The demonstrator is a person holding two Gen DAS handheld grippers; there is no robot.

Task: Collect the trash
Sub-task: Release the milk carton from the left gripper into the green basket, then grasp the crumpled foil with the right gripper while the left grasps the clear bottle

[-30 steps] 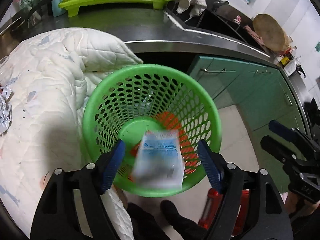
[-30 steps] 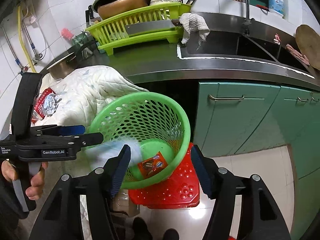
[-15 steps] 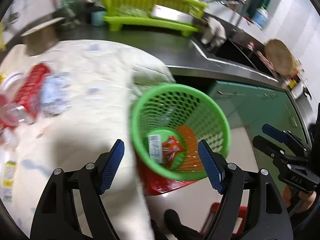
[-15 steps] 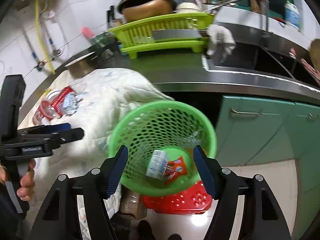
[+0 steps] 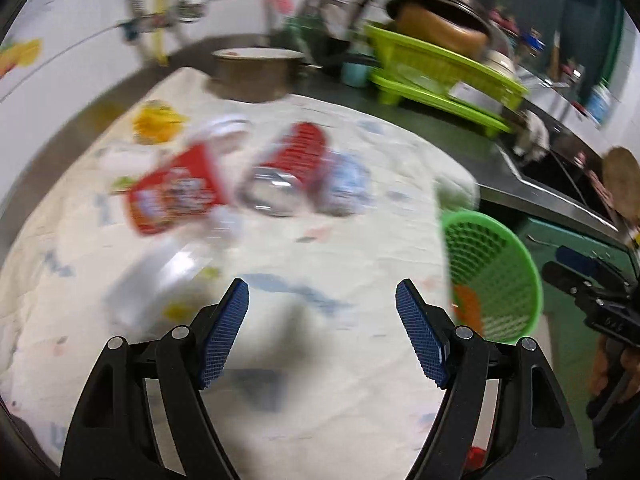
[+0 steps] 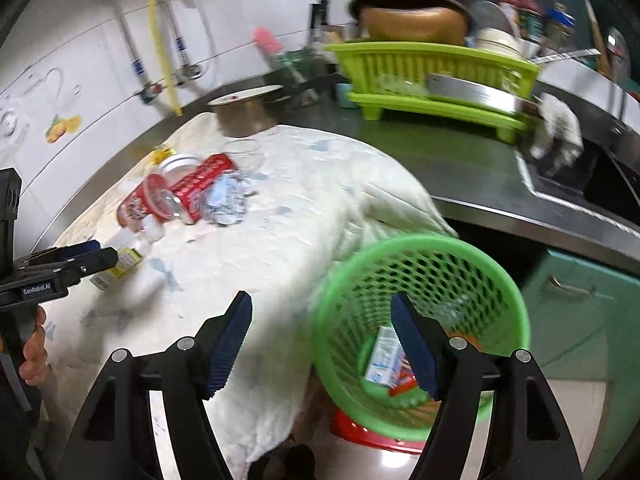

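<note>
Left gripper (image 5: 322,330): blue-padded jaws spread wide, nothing between them, hanging over the white quilted cloth (image 5: 320,264) on the counter. Ahead and to its left, remaining trash: clear plastic bottle (image 5: 160,280) closest, red printed snack packet (image 5: 176,196), then red drinks can on its side (image 5: 288,176) with crumpled bluish wrapper (image 5: 344,188) touching it, yellow scrap (image 5: 158,122) furthest out. All heavily blurred.

Right gripper (image 6: 320,340): jaws apart and empty, just been opening further. Straddles cloth edge on its left and green perforated plastic basket (image 6: 500,280) below-right of its tips. Basket sits on a red plastic stool (image 6: 360,428).

Progress, judged: early. Done: white-and-blue carton (image 6: 384,356) and small red sachet (image 6: 402,384) lying in basket bottom. Left: about five pieces on the cloth, well apart from the basket.

Versus a second ago: left view then looked straight down into the basket with the carton dropping between the jaws; now swung left onto the trash pile, basket pushed to right edge of view. Right view shifted left too, basket slid from centre to lower right; carton now settled inside.
</note>
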